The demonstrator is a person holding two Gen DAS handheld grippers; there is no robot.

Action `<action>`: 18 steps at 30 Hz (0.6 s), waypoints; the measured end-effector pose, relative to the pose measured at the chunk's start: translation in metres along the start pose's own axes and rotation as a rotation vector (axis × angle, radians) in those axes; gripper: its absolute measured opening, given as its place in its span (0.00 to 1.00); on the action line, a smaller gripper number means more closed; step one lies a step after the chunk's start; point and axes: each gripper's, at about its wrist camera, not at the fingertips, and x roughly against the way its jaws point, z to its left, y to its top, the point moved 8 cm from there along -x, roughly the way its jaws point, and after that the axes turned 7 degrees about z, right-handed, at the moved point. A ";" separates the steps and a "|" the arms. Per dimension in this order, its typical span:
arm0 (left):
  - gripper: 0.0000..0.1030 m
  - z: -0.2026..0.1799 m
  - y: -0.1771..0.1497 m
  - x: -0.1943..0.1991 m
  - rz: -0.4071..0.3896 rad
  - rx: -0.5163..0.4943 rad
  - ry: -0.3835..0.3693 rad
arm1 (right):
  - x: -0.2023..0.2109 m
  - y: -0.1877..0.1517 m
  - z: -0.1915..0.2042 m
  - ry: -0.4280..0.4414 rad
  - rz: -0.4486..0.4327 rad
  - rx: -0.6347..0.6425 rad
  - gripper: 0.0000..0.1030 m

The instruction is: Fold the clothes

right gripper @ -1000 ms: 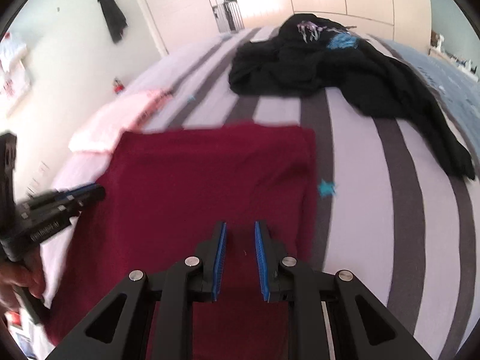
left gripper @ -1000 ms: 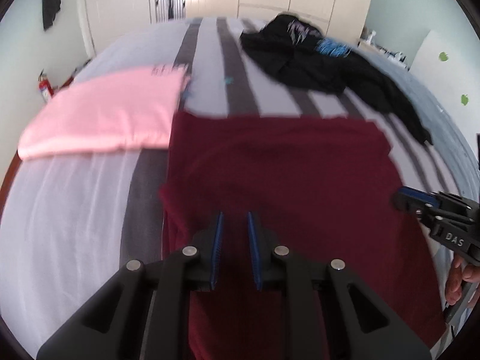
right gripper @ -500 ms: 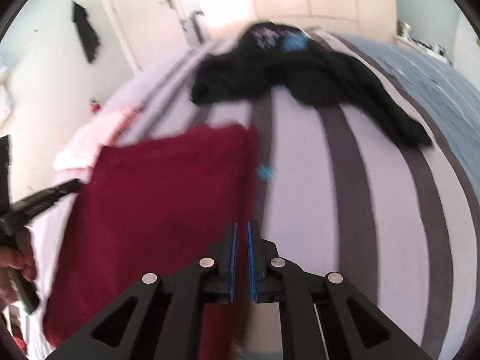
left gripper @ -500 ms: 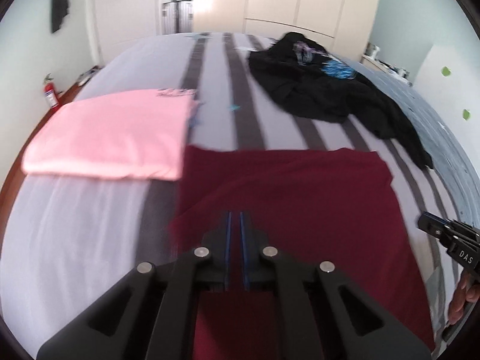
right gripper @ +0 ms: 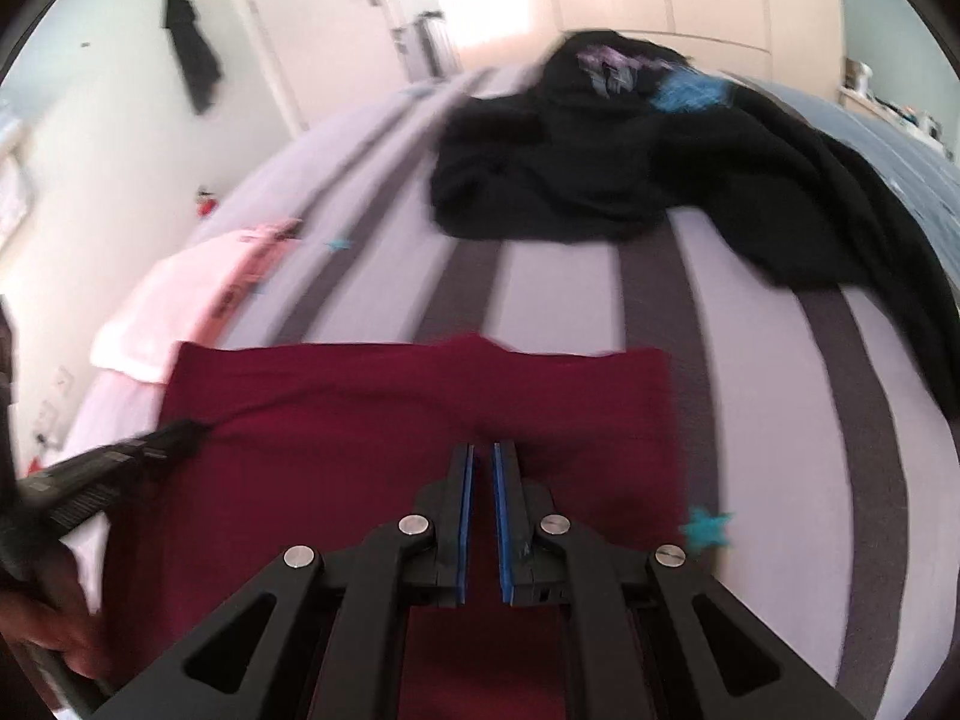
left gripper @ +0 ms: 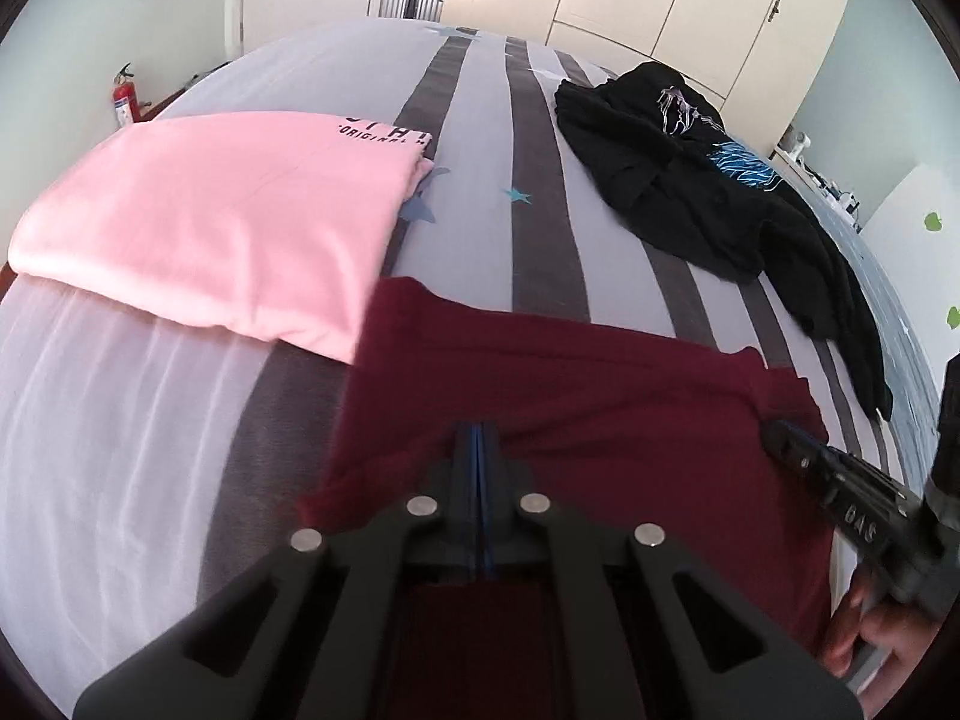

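tongs: we've got both the left gripper and right gripper pinching the maroon shirt
writing: pink shirt reads "ORIGINAL"

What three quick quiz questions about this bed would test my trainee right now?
1. True or false: the pink shirt lies folded on the bed.
2. What does the left gripper pinch? A: the dark red garment; B: the pink shirt; C: nothing.
3. Which clothes lie in an unfolded heap?
Key: 1 true; 2 A; 3 the black clothes.
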 end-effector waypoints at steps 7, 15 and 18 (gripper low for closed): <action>0.02 -0.016 0.016 0.016 -0.060 -0.064 0.039 | 0.007 0.012 -0.021 -0.019 -0.027 -0.016 0.00; 0.02 -0.064 0.015 -0.005 -0.005 -0.184 -0.002 | 0.018 0.024 0.039 0.082 -0.043 0.115 0.06; 0.02 -0.054 0.009 -0.019 0.030 -0.177 0.019 | 0.002 0.026 0.043 0.076 -0.014 0.104 0.06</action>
